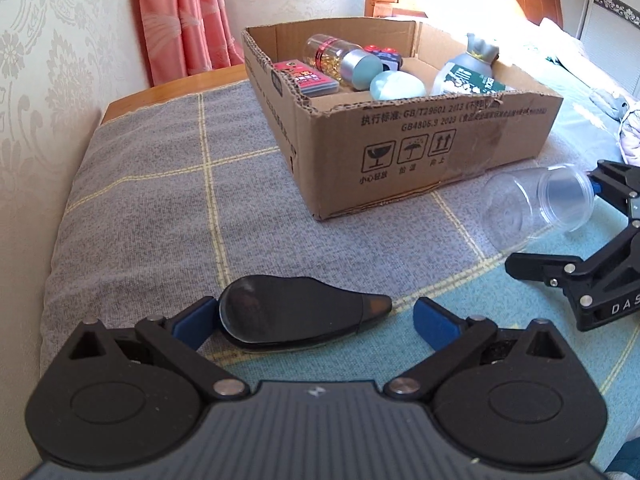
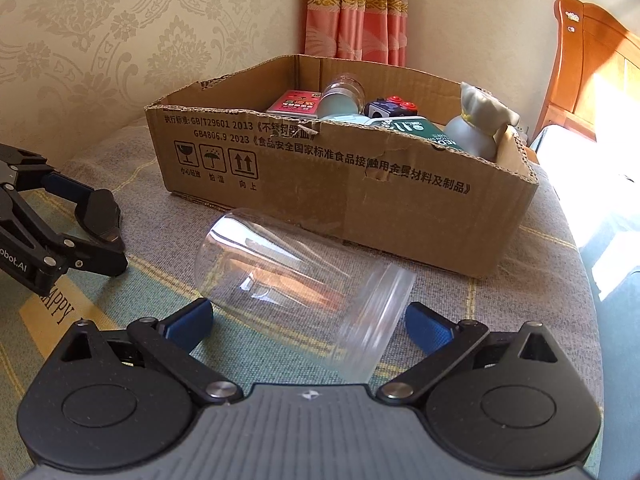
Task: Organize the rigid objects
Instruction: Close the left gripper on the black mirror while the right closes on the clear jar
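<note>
A black teardrop-shaped object [image 1: 296, 316] lies on the bedspread between the open fingers of my left gripper [image 1: 316, 320]; the left pad [image 1: 196, 318] touches or nearly touches it, the right pad is apart. A clear plastic jar [image 2: 304, 292] lies on its side between the open fingers of my right gripper [image 2: 310, 324], not clamped. The jar also shows in the left wrist view [image 1: 536, 204], with the right gripper [image 1: 592, 248] beside it. The left gripper [image 2: 76, 220] with the black object [image 2: 100, 212] shows in the right wrist view. The cardboard box [image 1: 420, 152] stands behind both.
The box [image 2: 360, 188] holds a jar of gold bits [image 1: 332, 56], a red pack [image 1: 308, 76], a pale green egg shape [image 1: 396, 86], a grey bottle [image 1: 476, 66] and small dice-like pieces. A wallpapered wall and pink curtain [image 1: 180, 16] lie left, a wooden headboard [image 2: 592, 60] right.
</note>
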The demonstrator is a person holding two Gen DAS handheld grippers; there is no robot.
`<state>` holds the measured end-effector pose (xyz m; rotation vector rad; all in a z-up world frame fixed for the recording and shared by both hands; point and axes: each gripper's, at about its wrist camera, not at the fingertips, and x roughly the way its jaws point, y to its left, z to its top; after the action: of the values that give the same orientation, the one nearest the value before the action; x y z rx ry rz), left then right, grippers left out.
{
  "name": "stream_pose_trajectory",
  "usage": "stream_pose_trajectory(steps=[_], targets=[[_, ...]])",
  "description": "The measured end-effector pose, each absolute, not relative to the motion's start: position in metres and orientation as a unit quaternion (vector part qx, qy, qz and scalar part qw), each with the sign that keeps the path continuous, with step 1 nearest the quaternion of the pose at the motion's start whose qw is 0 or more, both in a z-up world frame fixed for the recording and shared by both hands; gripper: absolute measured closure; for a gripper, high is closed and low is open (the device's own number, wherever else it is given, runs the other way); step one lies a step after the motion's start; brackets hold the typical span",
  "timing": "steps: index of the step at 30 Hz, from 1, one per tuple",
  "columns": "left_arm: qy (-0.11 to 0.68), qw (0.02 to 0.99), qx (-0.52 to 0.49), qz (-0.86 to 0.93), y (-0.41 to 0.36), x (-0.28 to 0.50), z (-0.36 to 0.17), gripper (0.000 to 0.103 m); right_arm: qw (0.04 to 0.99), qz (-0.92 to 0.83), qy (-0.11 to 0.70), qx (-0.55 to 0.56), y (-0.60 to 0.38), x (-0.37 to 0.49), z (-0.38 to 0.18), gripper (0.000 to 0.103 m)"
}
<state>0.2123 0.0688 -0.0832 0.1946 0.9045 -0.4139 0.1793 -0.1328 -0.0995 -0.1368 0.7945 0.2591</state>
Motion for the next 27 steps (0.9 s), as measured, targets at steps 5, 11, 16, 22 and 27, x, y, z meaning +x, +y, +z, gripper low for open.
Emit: stream_pose_trajectory(steps=[5, 11, 16, 22, 27], targets=[[0.431, 0.879, 0.085, -0.183, 0.067, 0.214, -0.084, 0.001, 0.904, 0.113, 0.408, -0.065, -0.126, 0.18, -0.095, 0.0], [0.424, 0.883, 0.089, -0.18, 0.067, 0.212, -0.084, 0.001, 0.898, 0.118, 0.422, -0.034, -0.12, 0.177, -0.084, 0.0], [0.422, 0.884, 0.082, -0.181, 0.072, 0.21, -0.084, 0.003, 0.9, 0.125, 0.417, -0.025, -0.107, 0.186, -0.077, 0.0], [0.416, 0.887, 0.083, -0.181, 0.073, 0.211, -0.084, 0.003, 0.899, 0.113, 0.421, -0.048, -0.092, 0.195, -0.075, 0.0], [0.417, 0.888, 0.082, -0.178, 0.072, 0.212, -0.084, 0.003, 0.895, 0.114, 0.427, -0.056, -0.096, 0.186, -0.075, 0.0]])
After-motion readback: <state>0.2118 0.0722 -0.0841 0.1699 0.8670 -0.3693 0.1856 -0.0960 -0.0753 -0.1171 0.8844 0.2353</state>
